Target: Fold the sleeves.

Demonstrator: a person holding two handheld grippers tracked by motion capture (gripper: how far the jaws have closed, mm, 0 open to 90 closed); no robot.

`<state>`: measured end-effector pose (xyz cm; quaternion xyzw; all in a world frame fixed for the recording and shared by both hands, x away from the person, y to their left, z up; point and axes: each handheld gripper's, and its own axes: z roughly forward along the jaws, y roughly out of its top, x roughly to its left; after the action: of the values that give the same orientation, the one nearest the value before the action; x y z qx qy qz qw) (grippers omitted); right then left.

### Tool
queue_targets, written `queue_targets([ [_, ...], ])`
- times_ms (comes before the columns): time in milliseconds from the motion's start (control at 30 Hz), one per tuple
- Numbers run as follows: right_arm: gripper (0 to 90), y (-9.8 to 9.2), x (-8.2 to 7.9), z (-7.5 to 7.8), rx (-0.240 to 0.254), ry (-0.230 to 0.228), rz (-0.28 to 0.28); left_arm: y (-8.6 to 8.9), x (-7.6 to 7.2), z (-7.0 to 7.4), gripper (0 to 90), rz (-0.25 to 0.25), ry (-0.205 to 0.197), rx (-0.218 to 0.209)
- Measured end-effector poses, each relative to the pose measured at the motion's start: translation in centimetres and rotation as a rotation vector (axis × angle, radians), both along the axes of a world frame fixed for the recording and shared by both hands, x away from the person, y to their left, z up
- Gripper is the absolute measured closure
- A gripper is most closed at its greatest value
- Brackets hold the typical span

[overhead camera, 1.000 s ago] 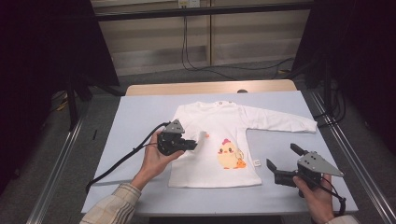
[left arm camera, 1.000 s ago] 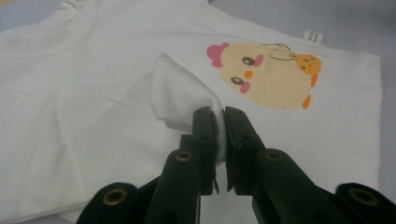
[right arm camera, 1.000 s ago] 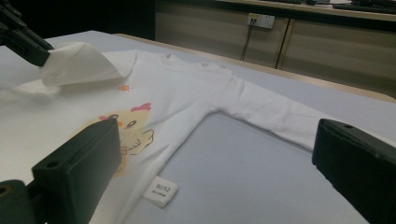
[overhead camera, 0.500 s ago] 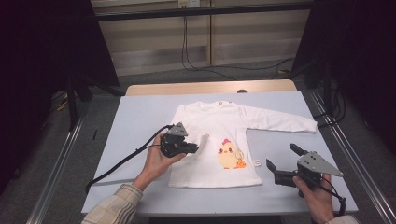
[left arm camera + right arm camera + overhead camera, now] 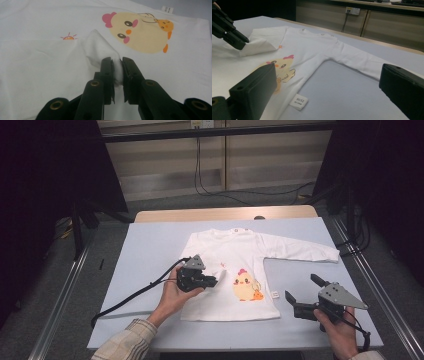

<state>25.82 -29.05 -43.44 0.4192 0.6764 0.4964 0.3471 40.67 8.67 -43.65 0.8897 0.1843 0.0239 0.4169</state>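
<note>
Folding is being carried out on a small white shirt (image 5: 235, 270) that is lying flat across the middle of the pale blue table (image 5: 150, 245) in the high view, its collar toward the top of the frame and one long sleeve (image 5: 300, 251) being left stretched toward the right edge. The other sleeve is being laid over the body of the shirt by the left gripper (image 5: 212, 281), left of centre in that view. In the left gripper view, a bunched fold of the sleeve's cuff (image 5: 117, 71) is being held between the two black jaws at lower centre, just below and left of the yellow chick print (image 5: 140, 32); the jaws have just been opening a little, yet the cloth is sitting in the narrow gap with the pads appearing to press it on both sides, so the pinch is judged as not yet released.

The right gripper (image 5: 301, 295) is being held off the shirt's lower right corner, at the lower right of the high view, with its jaws spread wide and nothing between them; the size tag (image 5: 298, 101) is lying on the table between them in its own view.

As a judgement, the next move is calling for the cuff to be let go flat on the shirt's front, and then for the stretched sleeve to be picked up.
</note>
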Motion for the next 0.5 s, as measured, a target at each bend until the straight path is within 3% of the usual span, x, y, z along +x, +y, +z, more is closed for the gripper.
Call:
queue_targets([
  [100, 1.3, 0.01, 0.02, -0.01, 0.0, 0.0, 0.0, -0.23, -0.12, -0.37, 76.7, -0.013, -0.012, -0.005],
  [267, 1.3, 0.0, 0.0, 0.0, 0.0, 0.0, 0.0, -0.5, -0.32, -0.79, 74.7, -0.032, 0.003, -0.016],
  [433, 1.3, -0.01, 0.0, -0.01, -0.001, 0.0, 0.0, -0.48, -0.34, -0.8, 68.6, -0.024, 0.014, -0.041],
  [500, 1.3, 0.01, -0.02, 0.0, 0.0, 0.001, 0.0, -0.51, -0.57, -0.78, 61.5, -0.03, 0.005, -0.044],
])
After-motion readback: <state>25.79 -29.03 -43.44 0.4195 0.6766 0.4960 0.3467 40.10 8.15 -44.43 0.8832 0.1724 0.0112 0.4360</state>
